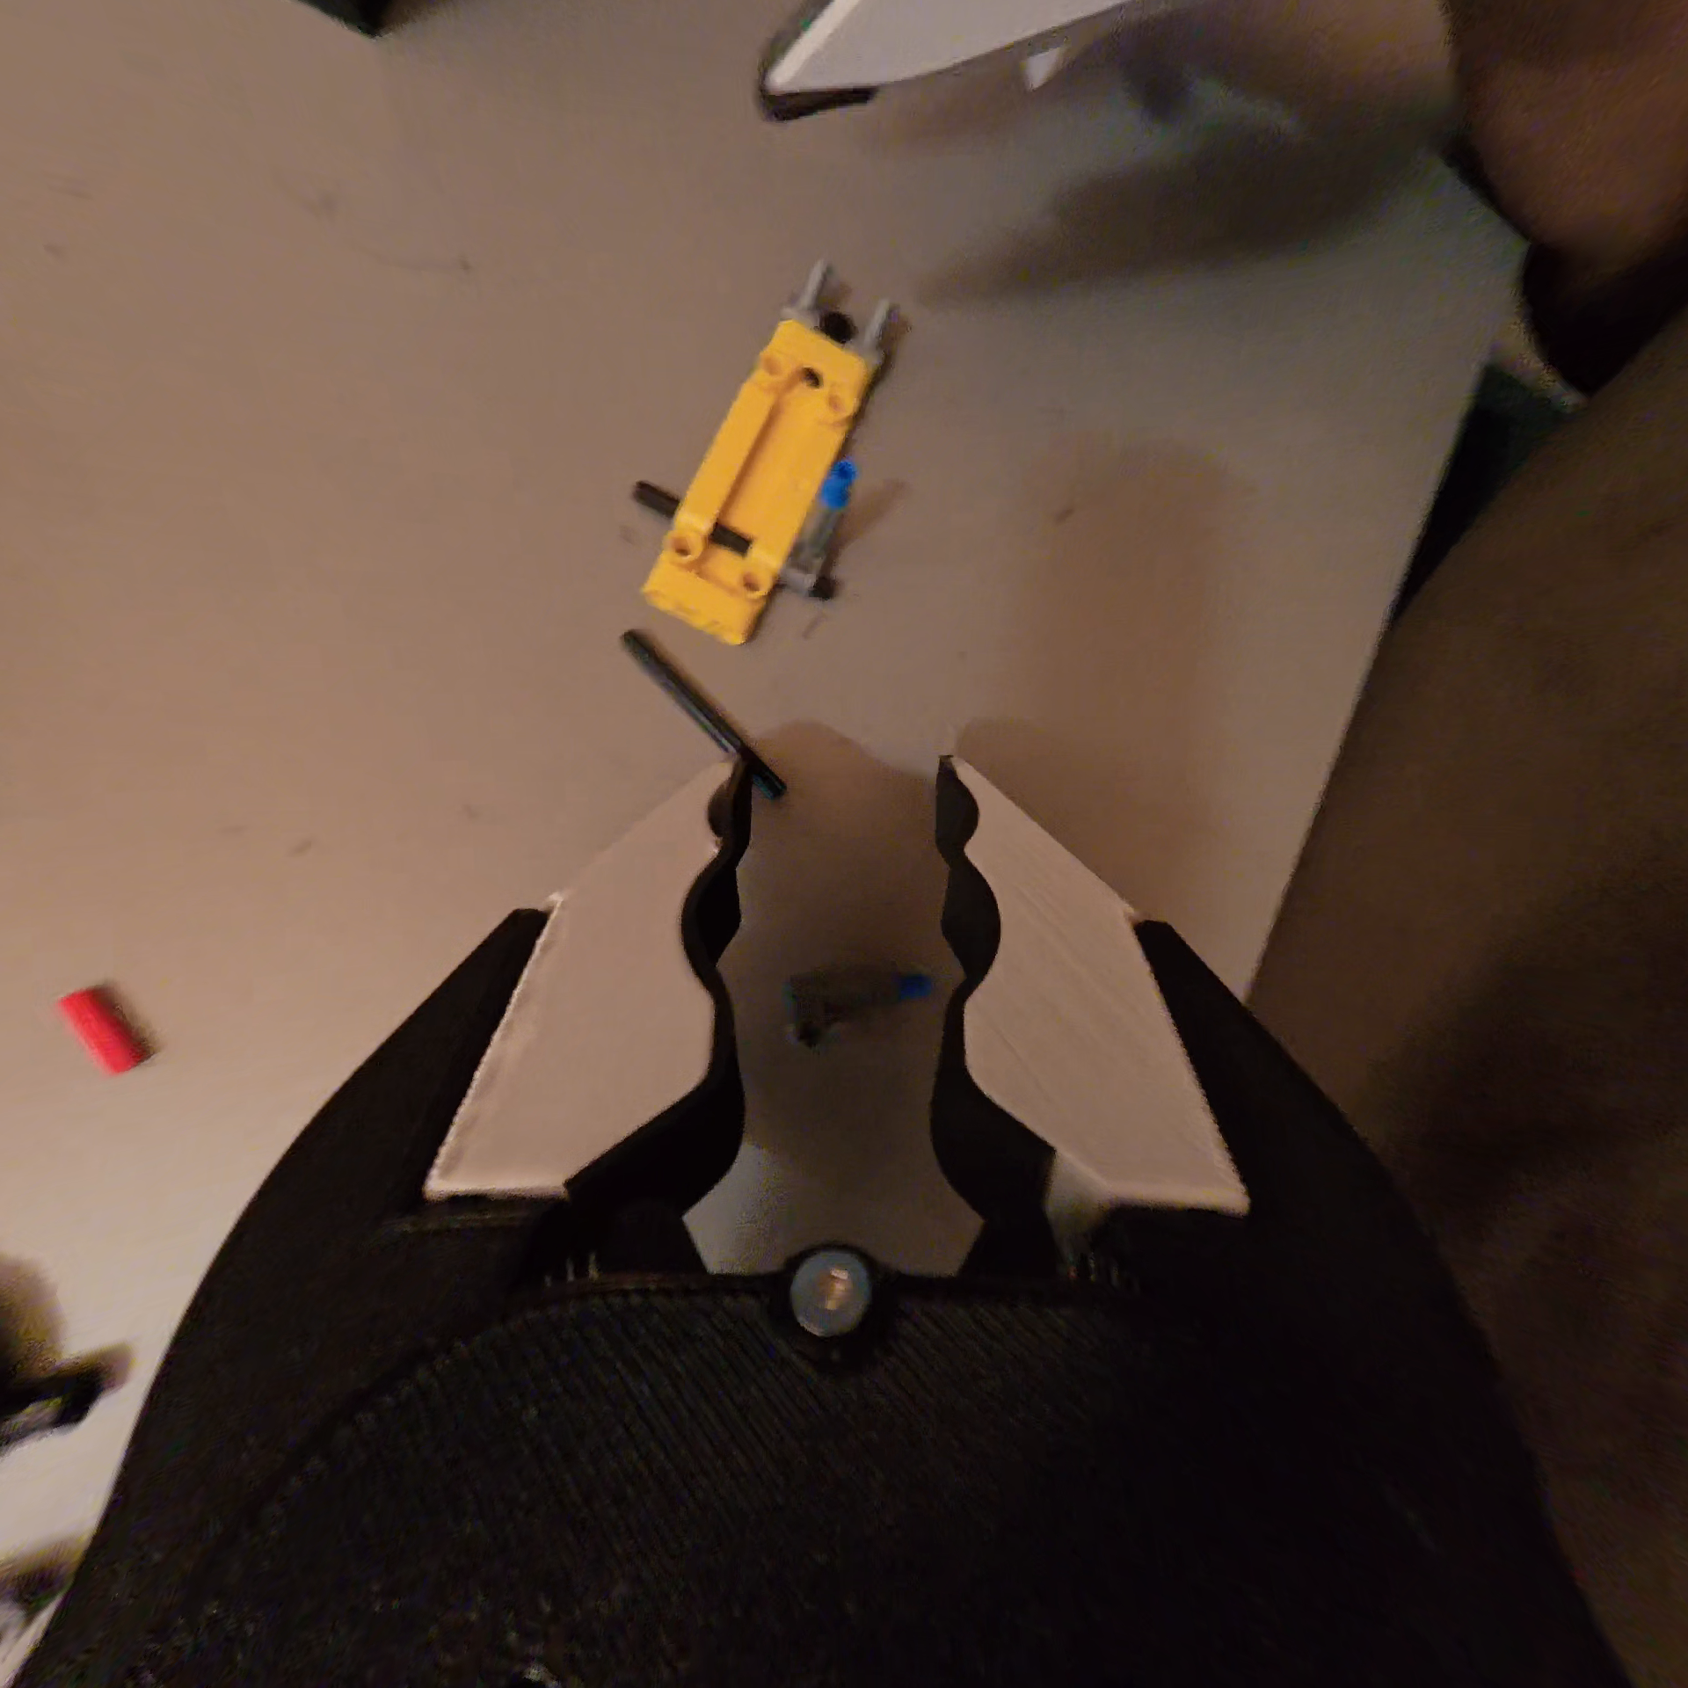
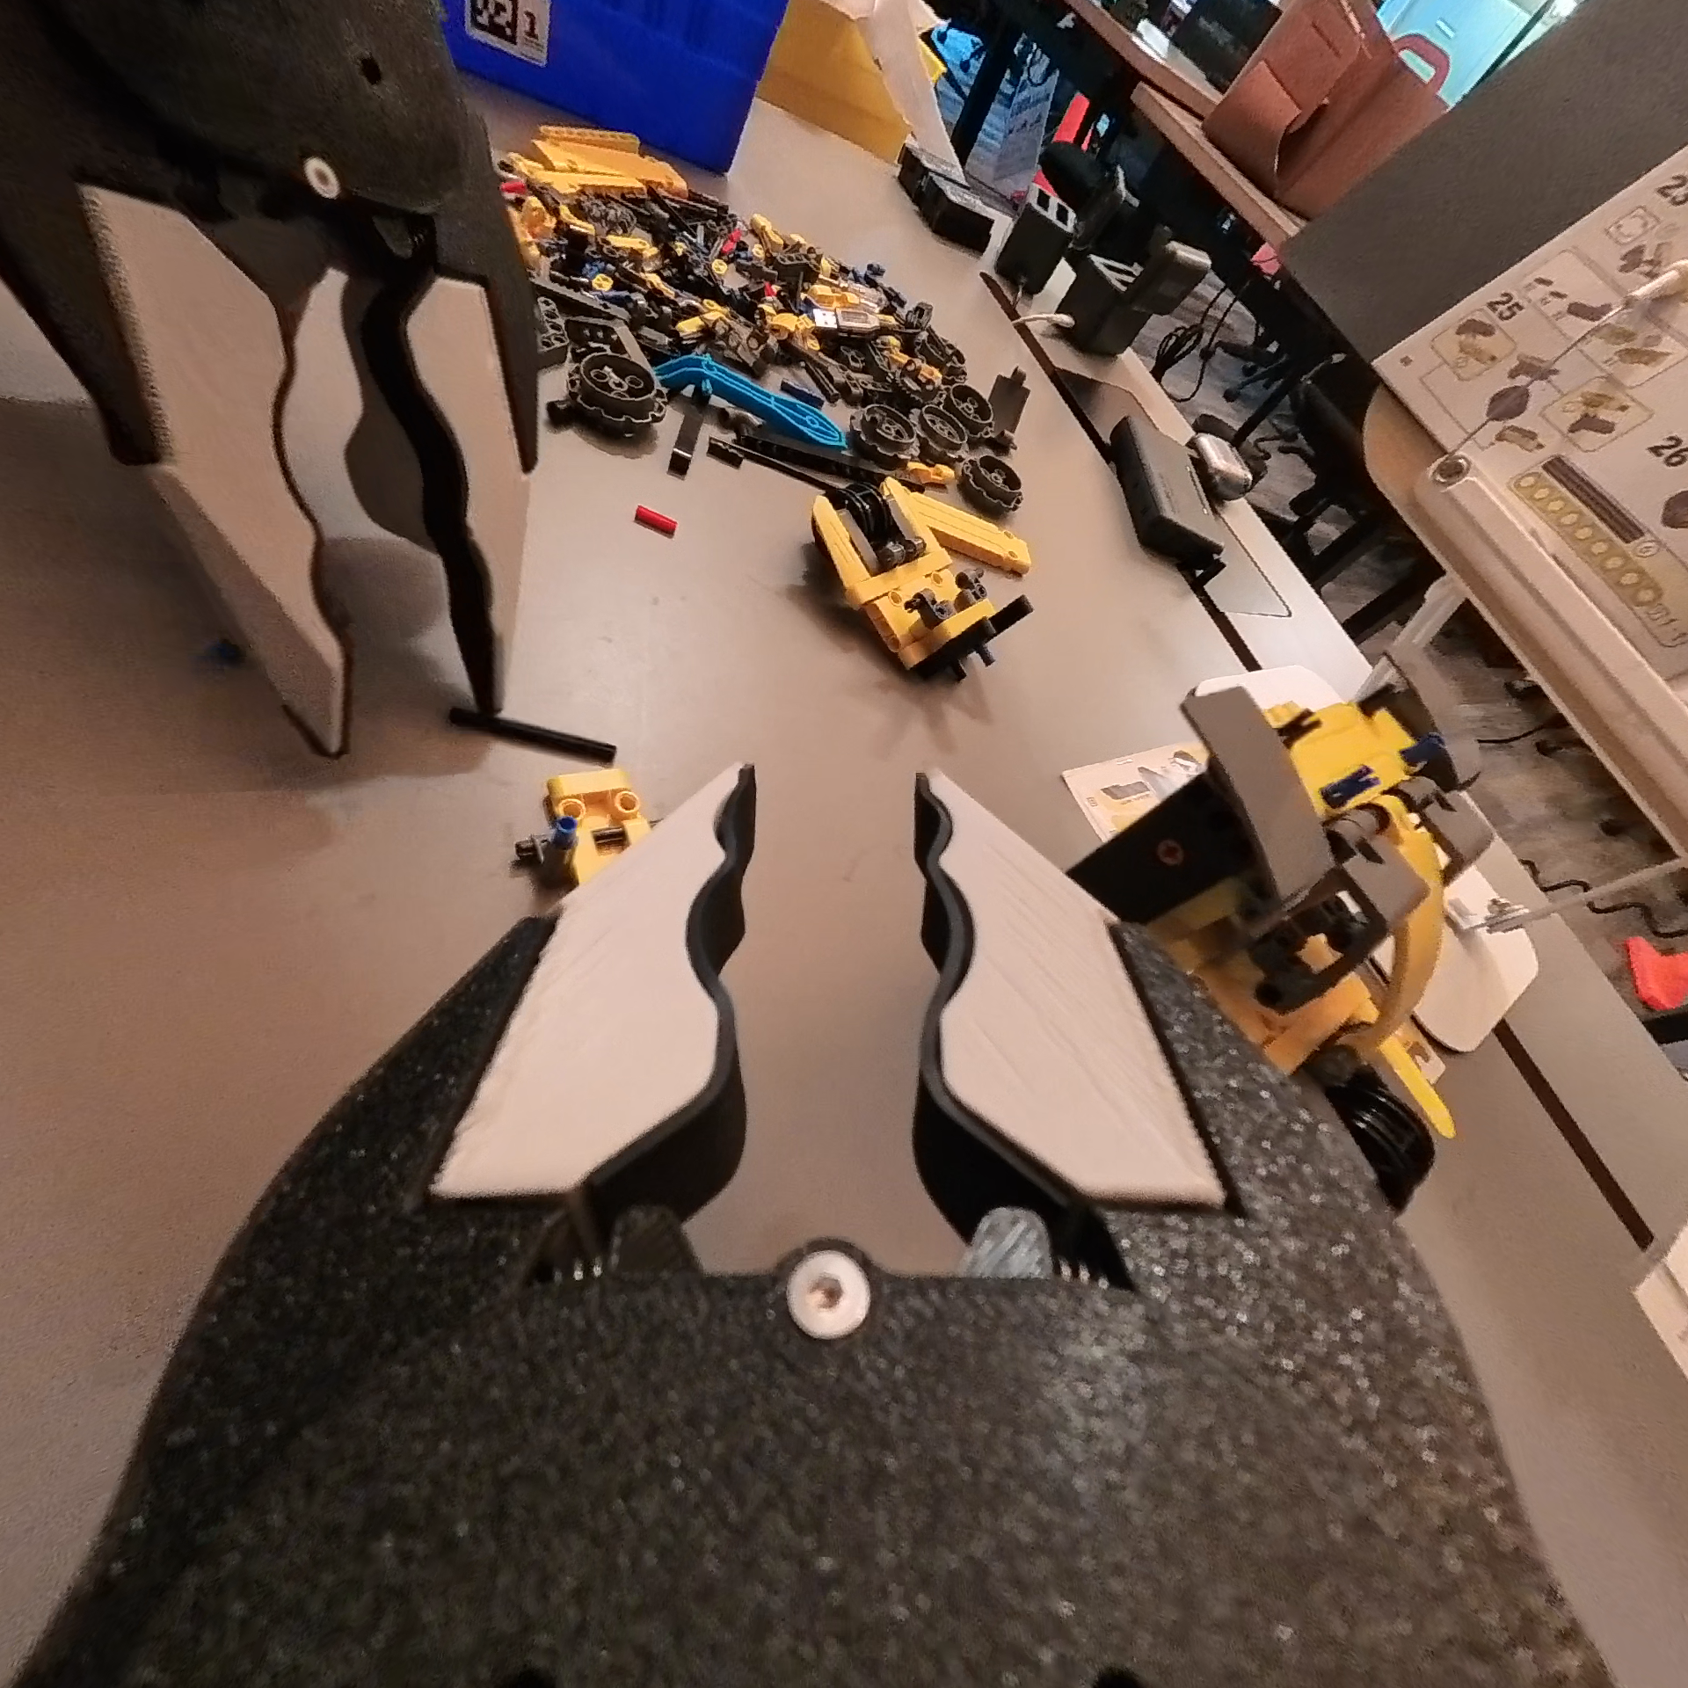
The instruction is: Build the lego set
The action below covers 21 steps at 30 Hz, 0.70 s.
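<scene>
My left gripper [image 1: 840,776] is open and empty, pointing down at the grey table. A thin black axle [image 1: 694,708] lies at its left fingertip, touching or just under it. A small grey piece with a blue pin [image 1: 849,1000] lies between its fingers. A small yellow brick assembly [image 1: 763,484] lies just beyond. My right gripper [image 2: 836,790] is open and empty above the table. In the right wrist view the left gripper [image 2: 402,722] stands upright at the left, its tip by the black axle [image 2: 534,733], with the yellow assembly [image 2: 589,822] next to my left finger.
A red pin [image 1: 102,1028] lies at the left. A big pile of loose bricks and wheels [image 2: 758,311] lies farther back, a yellow sub-build [image 2: 904,571] nearer. A larger yellow model [image 2: 1297,904] sits at the right by an instruction booklet [image 2: 1571,384]. A blue bin [image 2: 630,64] stands behind. Across from one pair of fingers to the other is roughly 12 cm.
</scene>
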Each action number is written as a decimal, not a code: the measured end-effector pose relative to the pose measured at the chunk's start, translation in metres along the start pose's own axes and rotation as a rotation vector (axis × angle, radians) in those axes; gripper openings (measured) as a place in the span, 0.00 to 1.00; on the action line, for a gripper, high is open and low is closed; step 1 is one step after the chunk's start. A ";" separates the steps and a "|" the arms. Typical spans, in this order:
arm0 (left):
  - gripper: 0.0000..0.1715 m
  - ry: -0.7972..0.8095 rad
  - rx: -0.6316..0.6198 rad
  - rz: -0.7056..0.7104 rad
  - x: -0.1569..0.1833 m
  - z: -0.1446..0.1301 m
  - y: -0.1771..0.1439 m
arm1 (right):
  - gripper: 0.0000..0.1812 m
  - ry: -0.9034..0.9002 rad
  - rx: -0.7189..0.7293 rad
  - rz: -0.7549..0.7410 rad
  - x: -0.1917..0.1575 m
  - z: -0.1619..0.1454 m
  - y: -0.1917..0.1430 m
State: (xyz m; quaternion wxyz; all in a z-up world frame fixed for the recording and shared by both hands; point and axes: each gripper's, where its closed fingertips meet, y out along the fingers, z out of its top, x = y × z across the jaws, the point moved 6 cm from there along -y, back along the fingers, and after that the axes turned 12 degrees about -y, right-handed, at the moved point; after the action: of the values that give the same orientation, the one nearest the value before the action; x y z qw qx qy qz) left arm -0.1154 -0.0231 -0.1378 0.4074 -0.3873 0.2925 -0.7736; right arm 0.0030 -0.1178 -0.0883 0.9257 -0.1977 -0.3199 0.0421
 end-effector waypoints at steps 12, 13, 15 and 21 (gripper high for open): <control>0.34 0.265 0.091 0.004 -0.003 0.009 -0.001 | 0.19 -0.007 0.001 -0.001 -0.001 0.001 0.000; 0.37 0.286 0.079 -0.051 -0.001 0.008 0.000 | 0.19 -0.008 0.000 0.001 -0.001 0.001 0.000; 0.39 0.299 0.061 -0.100 -0.005 0.013 0.001 | 0.19 -0.013 -0.003 0.003 -0.002 0.001 0.001; 0.36 0.344 -0.029 -0.116 -0.029 0.026 0.008 | 0.19 -0.017 -0.009 -0.004 -0.001 0.000 0.001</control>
State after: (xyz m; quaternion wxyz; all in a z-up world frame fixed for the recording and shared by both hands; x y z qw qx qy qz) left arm -0.0800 -0.0057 -0.1402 0.3004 -0.2714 0.3461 -0.8464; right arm 0.0029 -0.1172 -0.0893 0.9221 -0.2010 -0.3283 0.0402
